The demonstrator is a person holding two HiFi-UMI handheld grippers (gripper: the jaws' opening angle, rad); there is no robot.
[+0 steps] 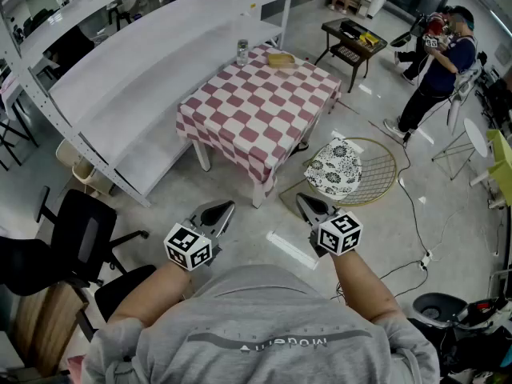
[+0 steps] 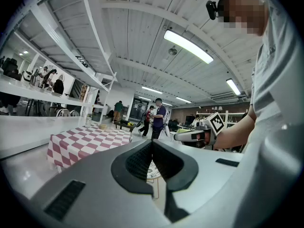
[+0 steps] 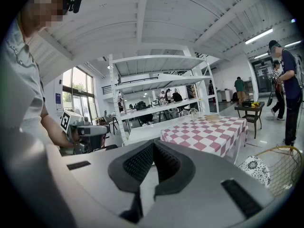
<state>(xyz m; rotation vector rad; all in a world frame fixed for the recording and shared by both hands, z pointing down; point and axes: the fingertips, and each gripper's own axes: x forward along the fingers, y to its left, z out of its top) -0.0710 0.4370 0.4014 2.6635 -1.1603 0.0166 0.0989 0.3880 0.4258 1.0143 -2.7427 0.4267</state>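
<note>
White shelving [image 1: 120, 94] runs along my left; a checked table [image 1: 256, 114] stands ahead, a wire chair [image 1: 386, 174] with a patterned cushion [image 1: 336, 169] to its right. My left gripper [image 1: 225, 208] and right gripper [image 1: 302, 199] hang forward over the floor [image 1: 160, 206], both clenched on nothing, the cushion nearest the right one.

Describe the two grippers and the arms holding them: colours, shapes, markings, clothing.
The left gripper and right gripper match: pale grey bodies tapering to a point, with black textured pads lining the jaws. Each carries a white cube printed with black square markers. No cables show. The person wears a grey short-sleeved T-shirt with pale lettering; the forearms are bare.
</note>
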